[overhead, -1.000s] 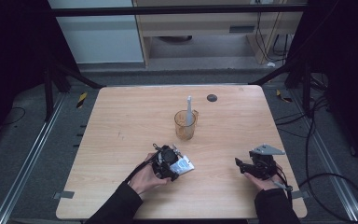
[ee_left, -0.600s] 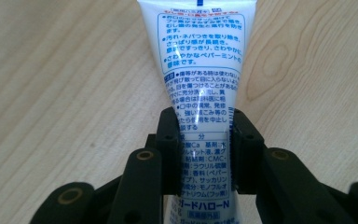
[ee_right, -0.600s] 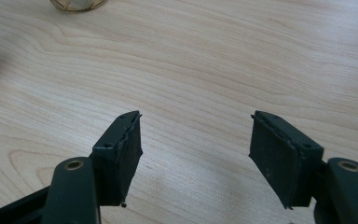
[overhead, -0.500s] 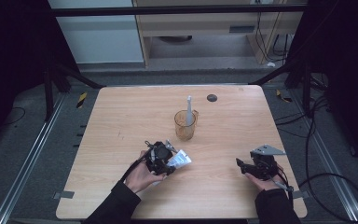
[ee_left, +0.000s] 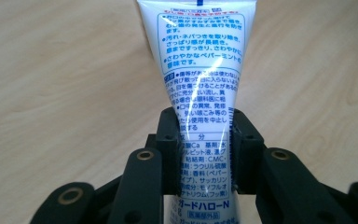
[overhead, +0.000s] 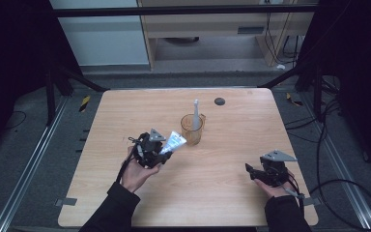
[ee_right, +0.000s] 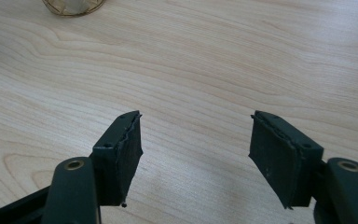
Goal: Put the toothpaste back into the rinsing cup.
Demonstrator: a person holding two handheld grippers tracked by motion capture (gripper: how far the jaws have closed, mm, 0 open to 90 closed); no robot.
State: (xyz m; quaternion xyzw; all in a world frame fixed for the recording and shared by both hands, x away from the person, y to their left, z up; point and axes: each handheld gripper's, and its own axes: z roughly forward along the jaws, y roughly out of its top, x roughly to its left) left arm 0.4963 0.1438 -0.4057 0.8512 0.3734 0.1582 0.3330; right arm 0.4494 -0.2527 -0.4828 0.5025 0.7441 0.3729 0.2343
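Lifted and swung toward the amber plastic cup (overhead: pixel 192 129) since the earlier frame, the white printed toothpaste tube (overhead: pixel 173 142) sits clamped in the left tool (overhead: pixel 160 151), held above the worktop (overhead: pixel 232 159), presumably for dropping in. Right tool (overhead: pixel 249 170) rests apart, idle.

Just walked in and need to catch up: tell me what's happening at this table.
A person at a wooden table holds a gripper in each hand. The left gripper is clamped on a white tube of toothpaste, lifted off the table and pointing toward an amber cup near the middle. A toothbrush stands upright in that cup. The right gripper is open and holds nothing, low over bare wood near the person's right side. A small dark cap lies beyond the cup.
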